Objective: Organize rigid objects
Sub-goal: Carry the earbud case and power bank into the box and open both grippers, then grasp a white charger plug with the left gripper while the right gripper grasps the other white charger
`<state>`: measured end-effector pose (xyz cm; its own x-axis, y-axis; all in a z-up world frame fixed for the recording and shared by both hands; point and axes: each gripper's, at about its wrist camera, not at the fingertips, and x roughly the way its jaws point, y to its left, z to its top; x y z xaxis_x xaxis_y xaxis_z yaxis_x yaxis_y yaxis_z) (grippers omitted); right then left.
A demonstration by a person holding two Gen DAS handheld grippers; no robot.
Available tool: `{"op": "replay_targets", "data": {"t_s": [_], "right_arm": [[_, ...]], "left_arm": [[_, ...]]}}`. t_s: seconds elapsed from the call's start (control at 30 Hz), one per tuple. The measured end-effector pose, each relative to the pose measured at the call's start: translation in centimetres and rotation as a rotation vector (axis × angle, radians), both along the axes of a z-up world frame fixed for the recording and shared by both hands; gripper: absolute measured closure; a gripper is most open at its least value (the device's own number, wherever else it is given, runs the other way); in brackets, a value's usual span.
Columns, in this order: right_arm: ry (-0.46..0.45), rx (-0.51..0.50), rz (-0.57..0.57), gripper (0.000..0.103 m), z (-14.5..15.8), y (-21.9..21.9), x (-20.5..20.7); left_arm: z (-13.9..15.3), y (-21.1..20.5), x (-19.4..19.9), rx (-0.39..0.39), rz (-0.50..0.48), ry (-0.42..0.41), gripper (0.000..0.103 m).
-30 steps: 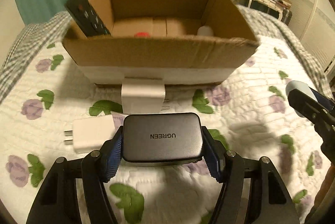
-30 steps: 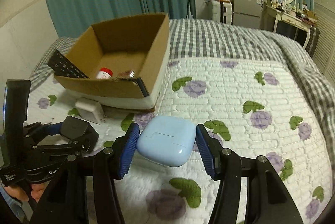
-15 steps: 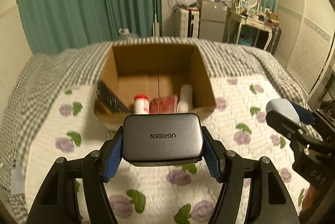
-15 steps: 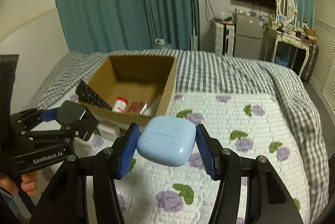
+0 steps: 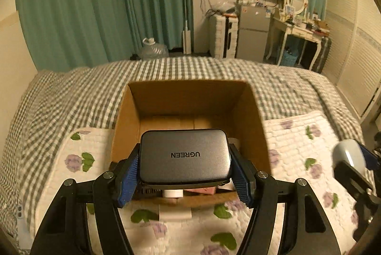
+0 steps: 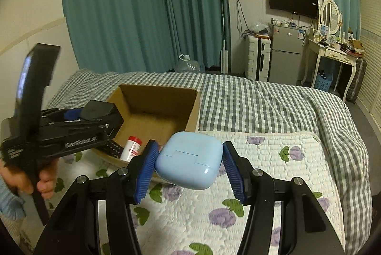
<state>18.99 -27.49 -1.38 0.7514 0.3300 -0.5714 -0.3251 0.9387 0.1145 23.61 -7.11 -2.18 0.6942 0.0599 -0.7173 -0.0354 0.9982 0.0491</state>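
Left gripper [image 5: 184, 168] grips grey UGREEN charger [image 5: 184, 156] above cardboard box [image 5: 258, 121]

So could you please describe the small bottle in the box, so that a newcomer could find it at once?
On the bed stands an open cardboard box. The small bottle leans in its near corner, beside a black remote. It alone is white with a red cap.

Left wrist view: looks steeply down into the cardboard box [image 5: 190, 97], very close above its near edge. Right wrist view: set right of the box [image 6: 157, 107], further back, facing its right wall. Both share the box.
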Motion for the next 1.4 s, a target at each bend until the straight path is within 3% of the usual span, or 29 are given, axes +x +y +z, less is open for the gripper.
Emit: {"op": "replay_targets", "data": {"t_s": [0.23,0.37,0.6,0.73,0.93,1.03,1.23,1.4], "right_arm": [[0.036,-0.008,0.017,0.048,-2.4,0.7,2.0],[0.044,-0.013,0.020,0.048,-3.0,1.2,2.4],[0.011,-0.024,0.037,0.048,-1.4,2.9,2.8],[-0.030,-0.040,0.078,0.048,0.0,5.9,4.2],[-0.023,-0.063,0.092,0.048,-1.2,10.4,7.1],[0.014,-0.039,0.065,0.022,-2.3,10.6,7.6],[-0.023,-0.045,0.034,0.018,-1.3,9.5,4.6],[-0.040,-0.106,0.002,0.015,0.0,7.7,0.4]], "left_arm": [[-3.7,0.0,1.8,0.021,0.003,0.056,0.032],[-2.3,-0.3,1.4,0.084,0.002,-0.005,0.031],[0.4,3.3,-0.3,0.025,0.033,-0.049,0.031],[2.0,5.8,-1.4,0.007,0.060,-0.080,0.030],[2.5,9.0,-2.8,-0.003,0.082,-0.090,0.030],[2.2,10.0,-3.9,-0.005,0.089,-0.094,0.030],[1.8,10.9,-6.9,0.009,0.097,-0.086,0.030],[0.2,10.6,-9.5,-0.005,0.090,-0.051,0.030]]}}
